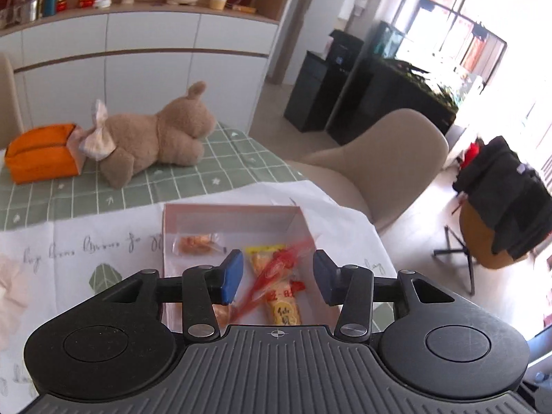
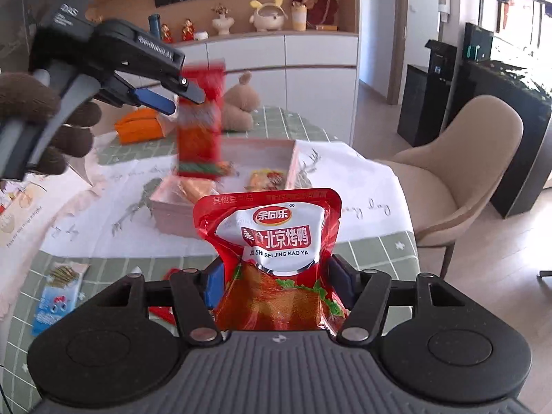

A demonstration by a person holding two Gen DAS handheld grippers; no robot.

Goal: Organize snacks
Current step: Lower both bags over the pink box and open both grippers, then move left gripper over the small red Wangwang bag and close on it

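A red snack pouch (image 2: 272,258) printed with roast duck stood upright between the blue pads (image 2: 212,286) of the right gripper (image 2: 276,284), which was clamped on its lower half, near the camera and above the green checked tablecloth (image 2: 376,252). Beyond it, a shallow pink box (image 2: 293,162) sat on a white printed cloth (image 2: 345,186) on the table, holding a yellow snack packet (image 1: 283,305) and a small clear packet of orange pieces (image 1: 198,243).

Over the box hung a blurred red packet (image 2: 200,120), in mid-air just right of the left gripper (image 2: 172,101). In the left wrist view that gripper's pads (image 1: 233,276) stood well apart with the red packet (image 1: 276,276) between them, not pressed by either. A hand in a brown glove (image 2: 45,120) held the left gripper.

At the near left lay a blue snack packet (image 2: 55,296). Far across the table lay a brown plush bear (image 1: 155,134) beside an orange pouch (image 1: 41,153). A beige chair (image 2: 465,172) stood to the right.
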